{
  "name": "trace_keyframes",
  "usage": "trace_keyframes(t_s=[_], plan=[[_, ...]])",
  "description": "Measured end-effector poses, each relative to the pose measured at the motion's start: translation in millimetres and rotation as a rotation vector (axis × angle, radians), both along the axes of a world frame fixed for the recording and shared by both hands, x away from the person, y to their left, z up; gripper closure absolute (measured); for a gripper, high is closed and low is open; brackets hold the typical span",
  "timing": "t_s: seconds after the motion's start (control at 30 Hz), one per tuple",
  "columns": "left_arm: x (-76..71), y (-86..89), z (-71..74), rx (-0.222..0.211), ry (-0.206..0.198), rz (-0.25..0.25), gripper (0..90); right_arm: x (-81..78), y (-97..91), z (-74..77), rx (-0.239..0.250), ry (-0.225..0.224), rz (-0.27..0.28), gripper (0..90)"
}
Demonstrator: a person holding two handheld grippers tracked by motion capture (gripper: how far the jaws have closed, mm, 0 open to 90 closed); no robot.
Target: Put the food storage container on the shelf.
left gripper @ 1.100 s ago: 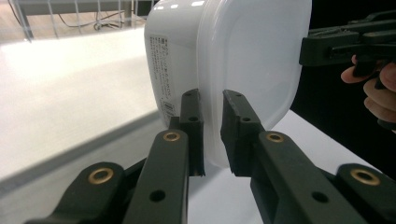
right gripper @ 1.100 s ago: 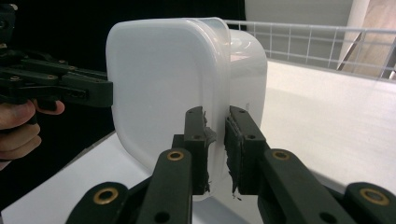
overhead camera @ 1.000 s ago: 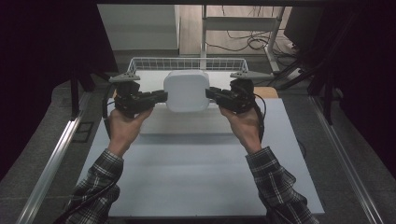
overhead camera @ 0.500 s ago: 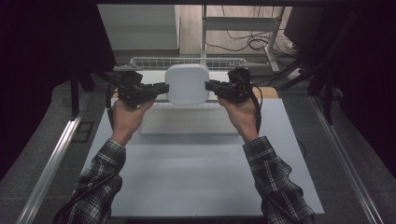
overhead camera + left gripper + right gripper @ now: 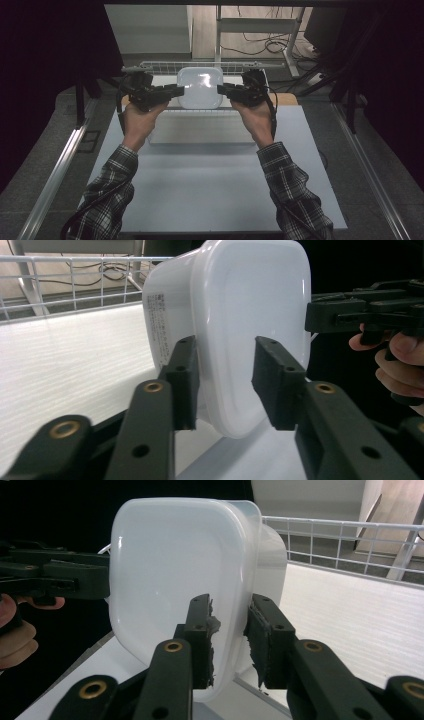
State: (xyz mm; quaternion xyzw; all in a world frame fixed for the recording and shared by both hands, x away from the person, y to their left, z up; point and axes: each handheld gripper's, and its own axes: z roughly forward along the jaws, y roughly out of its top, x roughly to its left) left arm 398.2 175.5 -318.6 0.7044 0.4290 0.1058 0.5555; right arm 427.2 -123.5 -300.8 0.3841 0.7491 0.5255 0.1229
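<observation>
Hands bring 2 grippers to opposite edges of a white tub (image 5: 200,88), upside down over the wire basket (image 5: 150,65) at the table's (image 5: 210,170) far end. Left gripper (image 5: 176,91) and right gripper (image 5: 223,90) have just been opening; jaws straddle the glossy, round-cornered plastic rim, apart, apparently letting it settle.

White plastic container (image 5: 200,88), rounded corners, upside down, over wire basket (image 5: 150,65)
</observation>
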Motion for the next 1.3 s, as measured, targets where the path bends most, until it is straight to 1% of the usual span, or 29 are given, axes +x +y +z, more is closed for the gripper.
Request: trace_keyframes(t_s=[0.1, 0.13, 0.17, 0.2, 0.23, 0.3, 0.33, 0.37, 0.47, 0.6, 0.7, 0.73, 0.77, 0.8, 0.87, 0.93, 0.97, 1.0, 1.1, 1.13, 1.17, 1.2, 1.23, 1.27, 1.3], plan=[[1.1, -1.0, 0.2, 0.005, 0.000, 0.003, 59.0, 1.1, 1.5, 0.8, -0.004, -0.002, 0.000, 68.9], [2.9, -2.3, 0.7, 0.017, 0.006, 0.006, 58.0, 2.5, 3.5, 1.8, -0.015, -0.003, -0.005, 67.4], [2.9, -2.3, 0.7, 0.017, 0.006, 0.006, 58.0, 2.5, 3.5, 1.8, -0.015, -0.003, -0.005, 67.4], [4.5, -4.4, 1.3, 0.053, 0.012, 0.012, 58.0, 4.1, 5.7, 2.5, -0.027, -0.006, -0.011, 66.1], [4.5, -4.4, 1.3, 0.053, 0.012, 0.012, 58.1, 4.1, 5.7, 2.5, -0.027, -0.006, -0.011, 66.1], [5.9, -5.7, 1.5, 0.071, 0.017, 0.014, 58.5, 7.3, 8.8, 2.7, -0.052, -0.014, -0.019, 64.2], [7.7, -6.2, 1.5, 0.089, 0.023, 0.015, 58.7, 8.5, 9.3, 2.7, -0.053, -0.014, -0.020, 63.8], [7.7, -6.2, 1.5, 0.089, 0.023, 0.015, 58.8, 9.3, 9.6, 2.8, -0.052, -0.011, -0.020, 63.4], [11.3, -7.7, 0.5, 0.121, 0.032, 0.019, 59.6, 11.8, 10.2, 2.6, -0.058, -0.016, -0.020, 62.1], [13.3, -7.7, 0.5, 0.110, 0.041, 0.019, 59.4, 14.5, 10.2, 2.9, -0.064, -0.015, -0.020, 61.0], [14.2, -8.7, 0.6, 0.117, 0.044, 0.021, 58.3, 15.8, 11.2, 3.2, -0.073, -0.016, -0.021, 59.1], [16.1, -10.1, 0.9, 0.127, 0.047, 0.024, 57.1, 17.1, 13.1, 3.1, -0.087, -0.022, -0.021, 56.2], [16.1, -10.1, 0.9, 0.127, 0.047, 0.024, 56.3, 17.1, 13.1, 3.1, -0.087, -0.022, -0.021, 56.2], [17.7, -11.5, 1.8, 0.144, 0.042, 0.035, 54.6, 18.4, 15.0, 3.0, -0.098, -0.027, -0.023, 54.2], [18.8, -12.3, 2.7, 0.158, 0.036, 0.051, 51.6, 19.5, 16.4, 2.8, -0.104, -0.028, -0.024, 52.3], [19.9, -12.5, 3.0, 0.160, 0.037, 0.057, 50.3, 20.2, 16.7, 2.6, -0.106, -0.029, -0.025, 51.4], [21.0, -12.6, 3.0, 0.158, 0.035, 0.061, 48.8, 21.4, 16.9, 2.2, -0.106, -0.032, -0.025, 49.4], [23.6, -12.8, 3.4, 0.153, 0.038, 0.072, 46.1, 22.9, 17.7, 1.9, -0.120, -0.048, -0.044, 48.2], [26.4, -13.3, 4.1, 0.151, 0.038, 0.082, 43.8, 24.9, 18.9, 1.8, -0.131, -0.057, -0.056, 47.7], [29.4, -13.1, 4.7, 0.150, 0.040, 0.089, 42.3, 26.6, 20.9, 2.0, -0.143, -0.071, -0.072, 47.5], [29.4, -13.1, 4.7, 0.150, 0.040, 0.089, 41.9, 26.6, 20.9, 2.0, -0.143, -0.071, -0.072, 47.5], [32.9, -12.9, 5.3, 0.147, 0.043, 0.094, 41.6, 28.6, 22.9, 2.4, -0.154, -0.079, -0.088, 47.3], [32.9, -12.9, 5.3, 0.147, 0.043, 0.094, 41.5, 28.6, 22.9, 2.4, -0.154, -0.079, -0.088, 47.3], [35.2, -13.2, 5.4, 0.145, 0.041, 0.101, 41.6, 31.2, 24.8, 2.2, -0.160, -0.088, -0.104, 47.3], [35.2, -13.2, 5.4, 0.145, 0.041, 0.101, 41.5, 31.2, 24.8, 2.2, -0.160, -0.088, -0.104, 47.3]])
